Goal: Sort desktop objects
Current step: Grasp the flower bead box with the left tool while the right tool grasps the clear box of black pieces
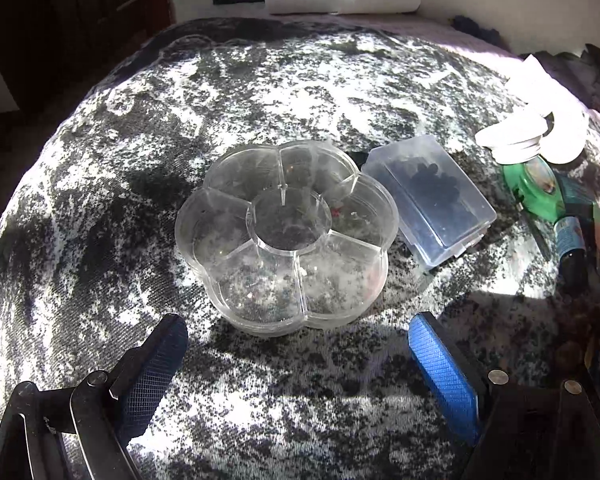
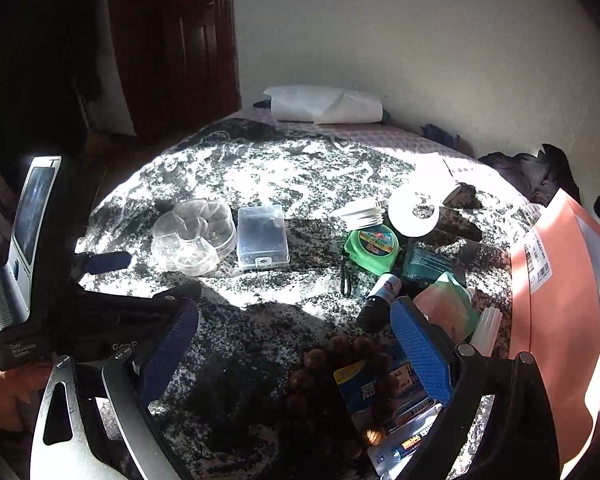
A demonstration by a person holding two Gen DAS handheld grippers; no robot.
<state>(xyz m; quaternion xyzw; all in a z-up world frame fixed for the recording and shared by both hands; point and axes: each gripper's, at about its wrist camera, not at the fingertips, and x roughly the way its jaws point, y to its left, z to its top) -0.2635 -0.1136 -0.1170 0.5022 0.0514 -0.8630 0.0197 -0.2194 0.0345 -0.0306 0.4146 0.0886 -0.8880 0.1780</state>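
The flower-shaped compartment organizer (image 1: 286, 236) and the lidded clear box (image 1: 428, 200) beside it are set mid-tabletop for filling, the tape measure (image 2: 374, 248) and clutter lie toward the right edge, and both the left gripper (image 1: 296, 344) and the right gripper (image 2: 296, 332) are held released, empty.

Glare and frame edges eat the right-hand clutter

Right of the flower-shaped organizer (image 1: 286, 236), the white rolls (image 1: 516, 140) wash out in sunlight; the dark vial (image 1: 572, 248) is half cut off, and dark bits inside the clear lidded box (image 1: 428, 200) are too blurred to identify.
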